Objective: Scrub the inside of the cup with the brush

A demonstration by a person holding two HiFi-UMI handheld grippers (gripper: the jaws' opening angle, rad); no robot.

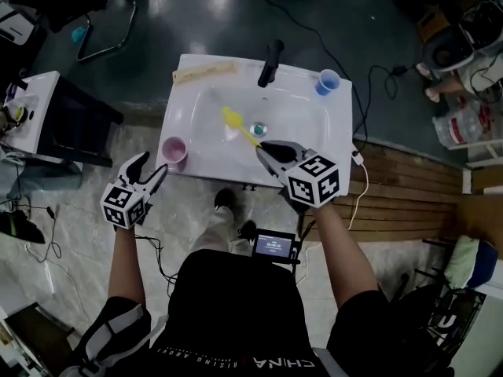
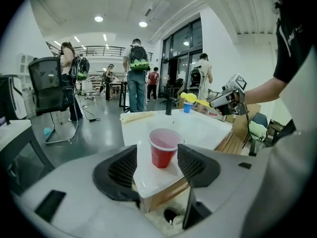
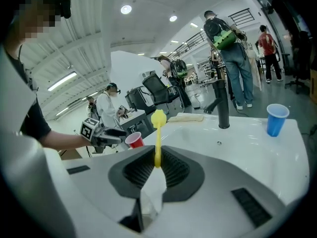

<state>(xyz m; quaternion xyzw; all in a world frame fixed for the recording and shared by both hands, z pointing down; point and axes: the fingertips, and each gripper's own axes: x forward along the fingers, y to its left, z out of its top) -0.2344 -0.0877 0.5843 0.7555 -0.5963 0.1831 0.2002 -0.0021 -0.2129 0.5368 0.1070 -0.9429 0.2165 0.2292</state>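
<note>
A red cup (image 1: pixel 174 152) stands upright on the front left corner of the white sink (image 1: pixel 314 144). My left gripper (image 1: pixel 155 168) hangs just in front of that corner, pointing at the cup (image 2: pixel 164 148). It is open, and the cup stands a little beyond its pads (image 2: pixel 121 168), untouched. My right gripper (image 1: pixel 271 154) is over the basin's front right, shut on the handle of a yellow brush (image 1: pixel 236 124). In the right gripper view the brush (image 3: pixel 158 133) sticks straight out from the jaws, bristle head up and away. The cup (image 3: pixel 133 140) and left gripper (image 3: pixel 101 135) show at that view's left.
A black faucet (image 1: pixel 269 63) rises at the sink's back edge, with a blue cup (image 1: pixel 328 81) at the back right and a beige strip (image 1: pixel 204 72) at the back left. The drain (image 1: pixel 258 129) sits mid-basin. Cables and a wooden platform (image 1: pixel 409 187) lie around.
</note>
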